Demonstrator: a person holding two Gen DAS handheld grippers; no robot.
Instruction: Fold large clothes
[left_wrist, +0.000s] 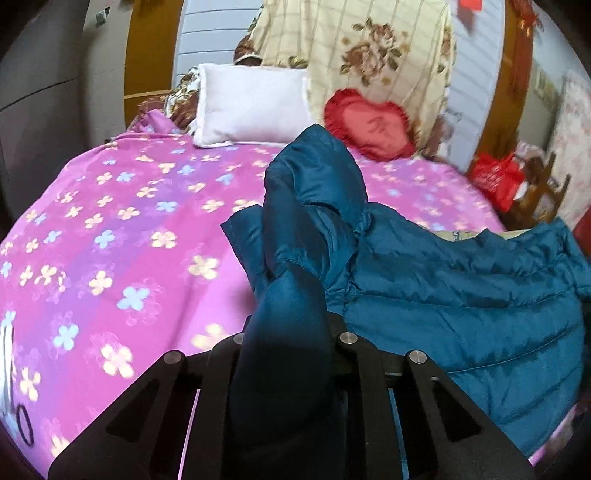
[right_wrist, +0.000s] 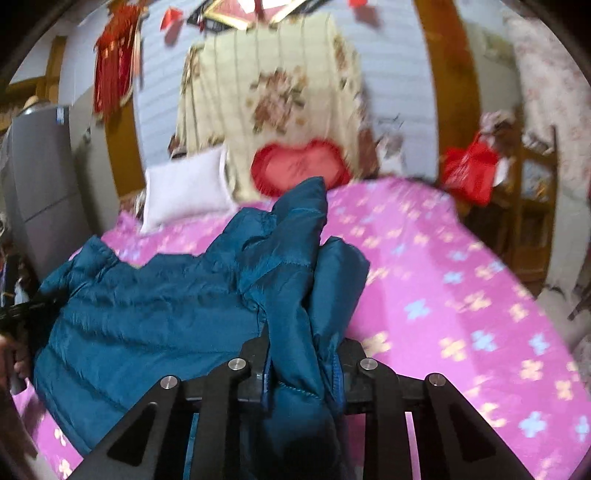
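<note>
We've got the left gripper (left_wrist: 291, 354) clamped on a bunched fold of the teal quilted puffer jacket (left_wrist: 461, 295), the right gripper (right_wrist: 304, 363) pinching another fold; the jacket drapes between us over the pink flowered bedsheet (left_wrist: 110, 221).

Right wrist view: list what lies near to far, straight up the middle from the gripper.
right gripper shut on the blue puffer jacket → pink flowered bedspread → red heart cushion → cream floral blanket.
</note>
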